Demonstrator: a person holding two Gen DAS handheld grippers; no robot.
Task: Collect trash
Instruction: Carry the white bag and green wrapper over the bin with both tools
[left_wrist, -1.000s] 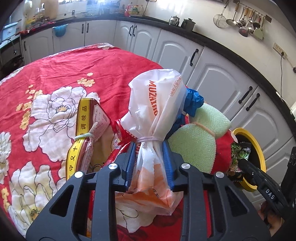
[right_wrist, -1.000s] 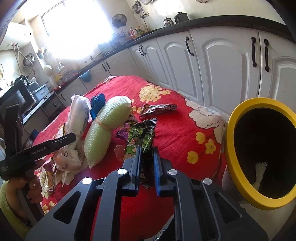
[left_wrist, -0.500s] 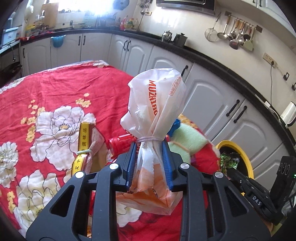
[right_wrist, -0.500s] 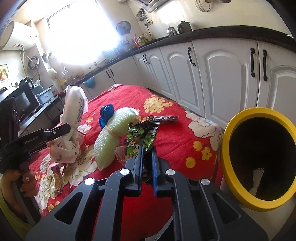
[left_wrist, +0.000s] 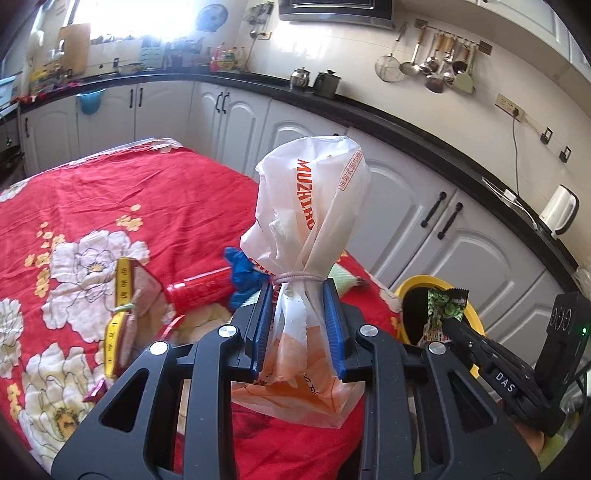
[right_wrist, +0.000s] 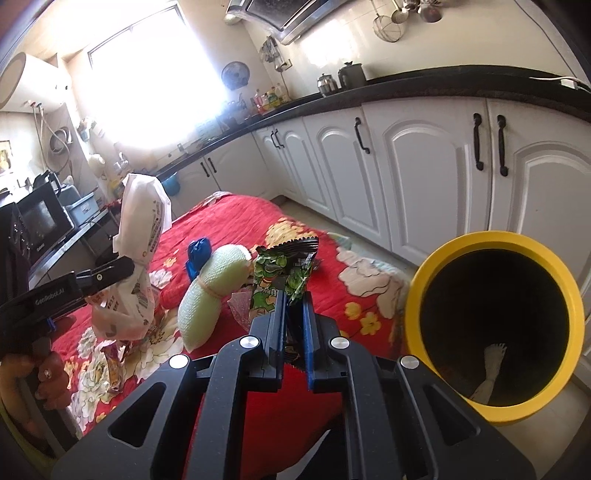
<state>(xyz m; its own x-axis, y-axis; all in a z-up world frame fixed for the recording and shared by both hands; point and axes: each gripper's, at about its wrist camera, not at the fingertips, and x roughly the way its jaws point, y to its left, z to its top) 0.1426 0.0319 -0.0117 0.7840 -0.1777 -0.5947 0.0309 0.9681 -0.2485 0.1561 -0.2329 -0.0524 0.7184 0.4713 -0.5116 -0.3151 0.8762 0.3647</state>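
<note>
Left wrist view: the left gripper is clamped on a tied white plastic bag, held up at center above the red floral tablecloth. At 4 o'clock, the right gripper pinches a green snack wrapper over the yellow trash bin.

Right wrist view: the right gripper's jaws are closed on the wrapper at center. The bin stands at 3 o'clock; a green foam roll lies on the cloth at 10 o'clock.
</note>
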